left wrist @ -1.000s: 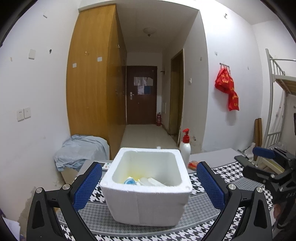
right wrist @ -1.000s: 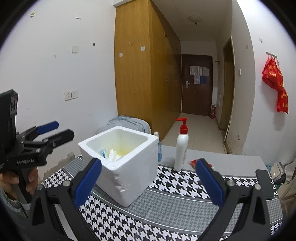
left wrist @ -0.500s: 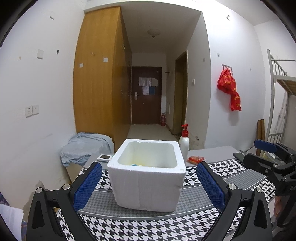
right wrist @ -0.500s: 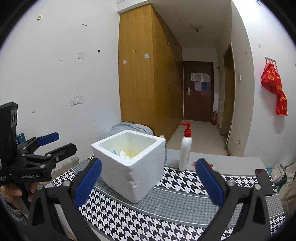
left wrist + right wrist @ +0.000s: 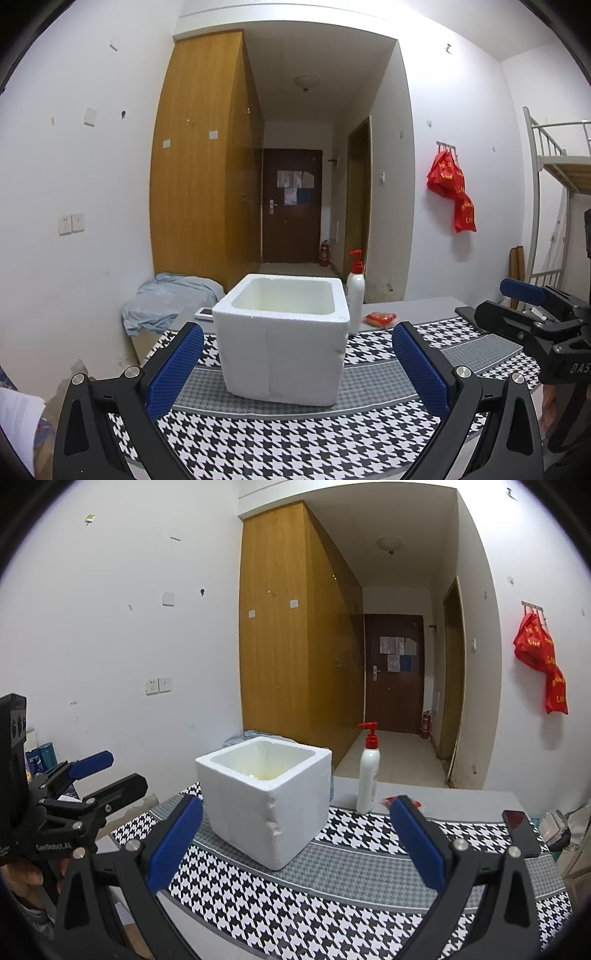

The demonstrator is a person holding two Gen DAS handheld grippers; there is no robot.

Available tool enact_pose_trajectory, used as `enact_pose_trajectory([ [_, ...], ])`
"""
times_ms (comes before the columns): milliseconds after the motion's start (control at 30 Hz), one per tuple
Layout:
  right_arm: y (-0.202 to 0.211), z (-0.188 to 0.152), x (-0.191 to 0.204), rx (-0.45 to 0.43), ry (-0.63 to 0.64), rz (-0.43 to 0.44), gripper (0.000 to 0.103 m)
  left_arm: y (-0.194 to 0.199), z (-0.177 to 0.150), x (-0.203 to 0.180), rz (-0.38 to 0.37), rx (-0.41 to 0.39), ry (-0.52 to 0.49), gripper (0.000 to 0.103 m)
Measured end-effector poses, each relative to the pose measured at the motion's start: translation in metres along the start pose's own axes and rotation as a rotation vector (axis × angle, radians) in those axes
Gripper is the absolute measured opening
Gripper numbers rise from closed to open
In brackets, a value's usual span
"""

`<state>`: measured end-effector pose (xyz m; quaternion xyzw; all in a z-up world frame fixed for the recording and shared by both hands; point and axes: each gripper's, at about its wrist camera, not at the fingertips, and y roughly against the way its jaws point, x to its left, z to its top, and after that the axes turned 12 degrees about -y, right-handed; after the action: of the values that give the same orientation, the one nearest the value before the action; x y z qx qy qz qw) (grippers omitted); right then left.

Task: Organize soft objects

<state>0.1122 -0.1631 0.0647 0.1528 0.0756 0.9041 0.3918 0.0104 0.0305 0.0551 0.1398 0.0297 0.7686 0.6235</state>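
Note:
A white foam box (image 5: pixel 282 341) stands on the houndstooth tablecloth (image 5: pixel 280 439); it also shows in the right wrist view (image 5: pixel 264 805). Its contents are hidden by the rim, apart from a yellowish bit at the bottom (image 5: pixel 266 774). My left gripper (image 5: pixel 297 369) is open and empty, held back from the box near the table's front edge. My right gripper (image 5: pixel 295 843) is open and empty, in front of the box and to its right. Each gripper shows in the other's view, the right one (image 5: pixel 532 317) and the left one (image 5: pixel 88 782).
A white pump bottle with a red top (image 5: pixel 355 291) stands right behind the box. A small red packet (image 5: pixel 380 318) lies beside it. A dark phone (image 5: pixel 521 832) lies near the table's right edge. A grey cloth heap (image 5: pixel 166 299) sits left of the table.
Both grippers have pulled back and dropped lower, away from the box. The objects inside the box have dropped out of sight behind its rim. Both stay open.

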Motion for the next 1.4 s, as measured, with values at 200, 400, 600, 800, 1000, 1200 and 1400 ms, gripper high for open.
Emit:
enact_pose_trajectory([
  [200, 0.008, -0.015, -0.001, -0.017, -0.007, -0.002, 0.102, 0.006, -0.013, -0.006, 0.003, -0.013, 0.014, 0.102],
  [400, 0.010, -0.026, -0.004, -0.015, -0.006, -0.016, 0.102, 0.009, -0.022, -0.008, 0.012, -0.023, 0.012, 0.102],
  [600, 0.011, -0.037, -0.009, -0.004, -0.043, -0.018, 0.102, 0.010, -0.035, -0.013, 0.028, -0.024, 0.005, 0.102],
  [800, 0.015, -0.052, -0.008, -0.001, -0.044, -0.026, 0.102, 0.010, -0.043, -0.018, 0.015, -0.008, 0.008, 0.102],
  [1000, 0.016, -0.062, -0.009, 0.002, -0.061, -0.017, 0.102, 0.013, -0.050, -0.016, 0.031, -0.004, 0.028, 0.102],
  [1200, 0.020, -0.068, -0.010, 0.009, -0.066, -0.011, 0.102, 0.017, -0.056, -0.021, 0.023, 0.009, 0.020, 0.102],
  [1400, 0.027, -0.069, -0.005, 0.008, -0.058, -0.012, 0.103, 0.029, -0.056, -0.025, 0.020, -0.001, 0.012, 0.102],
])
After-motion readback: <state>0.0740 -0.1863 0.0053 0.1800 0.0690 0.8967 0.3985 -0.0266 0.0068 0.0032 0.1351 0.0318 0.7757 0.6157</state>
